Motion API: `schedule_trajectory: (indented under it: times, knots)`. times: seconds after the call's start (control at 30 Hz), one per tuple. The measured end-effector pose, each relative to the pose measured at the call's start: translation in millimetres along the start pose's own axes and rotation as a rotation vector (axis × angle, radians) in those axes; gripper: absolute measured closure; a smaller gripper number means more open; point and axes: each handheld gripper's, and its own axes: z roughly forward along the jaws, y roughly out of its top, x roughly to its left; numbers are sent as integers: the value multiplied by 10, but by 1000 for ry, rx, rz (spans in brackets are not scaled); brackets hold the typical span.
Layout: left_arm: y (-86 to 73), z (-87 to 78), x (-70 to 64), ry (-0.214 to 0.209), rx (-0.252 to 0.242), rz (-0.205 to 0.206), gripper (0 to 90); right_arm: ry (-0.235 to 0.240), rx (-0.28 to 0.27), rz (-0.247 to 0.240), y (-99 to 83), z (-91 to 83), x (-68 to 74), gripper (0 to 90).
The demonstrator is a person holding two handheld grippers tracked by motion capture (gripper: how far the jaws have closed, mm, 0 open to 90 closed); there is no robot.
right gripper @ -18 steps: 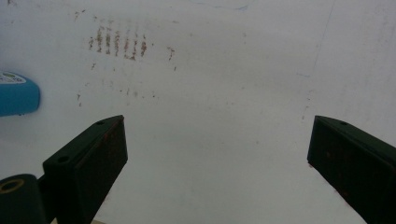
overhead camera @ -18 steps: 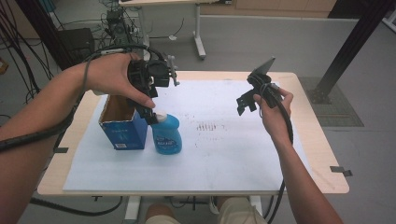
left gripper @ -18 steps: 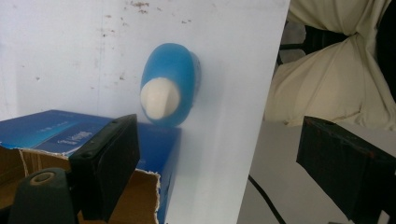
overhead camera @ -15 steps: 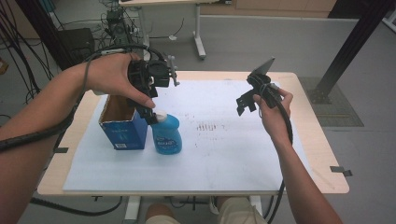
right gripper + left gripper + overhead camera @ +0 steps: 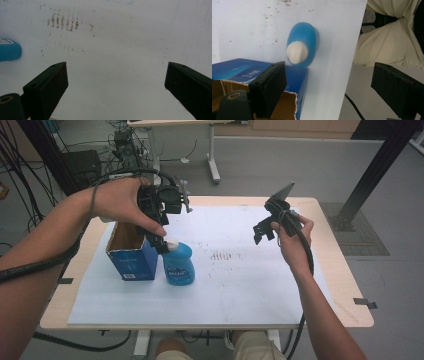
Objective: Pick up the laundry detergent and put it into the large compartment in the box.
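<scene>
Two things stand side by side on the white sheet [image 5: 240,290] that covers the table [image 5: 330,285]: a blue bottle [image 5: 178,265] with a white cap [image 5: 171,243], and an open blue box [image 5: 131,256] just beside it. They look like they touch, or nearly do.

Your left gripper [image 5: 161,237] hangs right over the bottle's cap. Its jaws are wide apart and hold nothing. In the left gripper view the cap [image 5: 297,52] sits above the near jaw, not in the middle of the gap, and the box [image 5: 262,75] lies right under that jaw.

Your right gripper [image 5: 264,229] is up in the air, well apart from the bottle, over the bare sheet. Its jaws are wide too, and empty.

Here is what could go wrong. If you come down as you are now, one jaw may hit the torn edge of the box, or land on top of the cap, and not slide down beside it. That could tip the bottle over. The bottle looks smooth and round, so a pinch that is off to one side may let it slip or twist away. The box is light and open, so a bump could push it along the sheet.
</scene>
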Motion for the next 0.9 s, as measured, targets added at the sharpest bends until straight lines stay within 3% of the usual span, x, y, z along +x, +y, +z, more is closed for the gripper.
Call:
schedule_trajectory:
  times: [0.9]
  knots:
    - [34, -7, 57, 16, 17, -2, 120, -9, -5, 6, -30, -39, 2, 49]
